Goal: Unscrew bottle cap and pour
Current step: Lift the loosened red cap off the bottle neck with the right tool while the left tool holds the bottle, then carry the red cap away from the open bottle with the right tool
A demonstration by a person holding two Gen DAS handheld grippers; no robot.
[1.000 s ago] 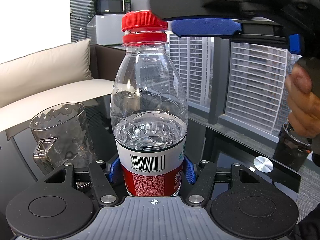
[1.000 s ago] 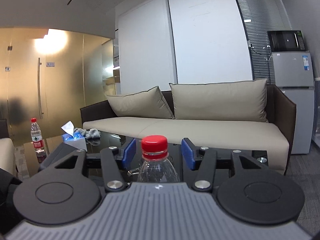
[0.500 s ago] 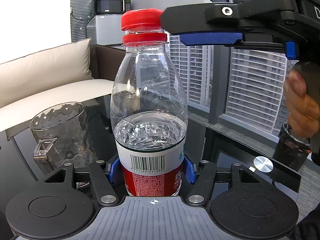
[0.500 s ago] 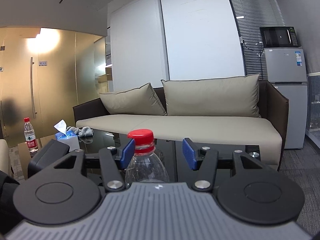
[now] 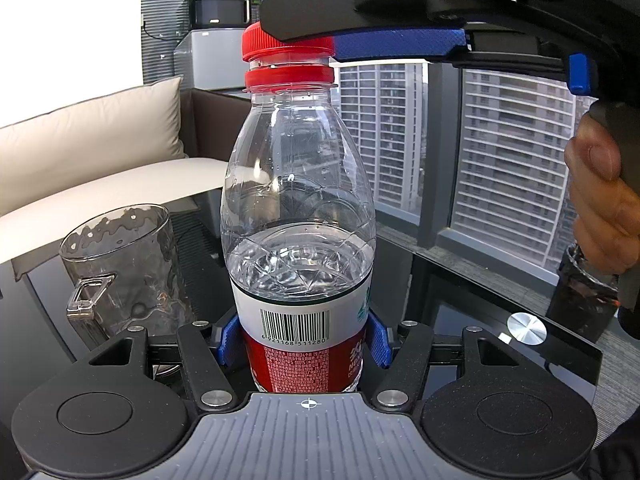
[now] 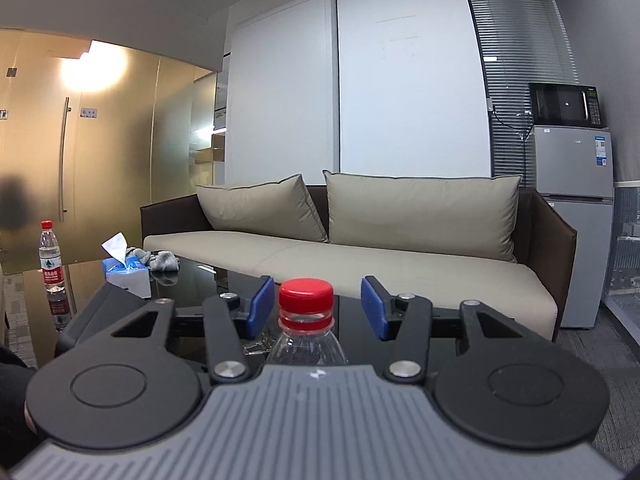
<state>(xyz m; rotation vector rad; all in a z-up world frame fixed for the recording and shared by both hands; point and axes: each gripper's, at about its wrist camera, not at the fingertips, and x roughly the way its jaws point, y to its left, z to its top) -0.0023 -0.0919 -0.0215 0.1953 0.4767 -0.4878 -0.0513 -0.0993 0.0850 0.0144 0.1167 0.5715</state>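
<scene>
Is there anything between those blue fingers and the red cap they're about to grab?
Nothing visible. In the right wrist view the right gripper is open, with the red cap sitting between its blue pads, bare gaps on both sides. The left gripper holds the bottle by its label.

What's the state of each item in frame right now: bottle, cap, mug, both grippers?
bottle: upright, roughly half full, held at the label.
cap: on the neck, between the right fingers, gaps either side.
glass mug: upright on the table, looks empty.
left gripper: shut on the bottle.
right gripper: open, straddling the cap.
second bottle: upright, capped, far table edge.
tissue box: tissue sticking out.
</scene>
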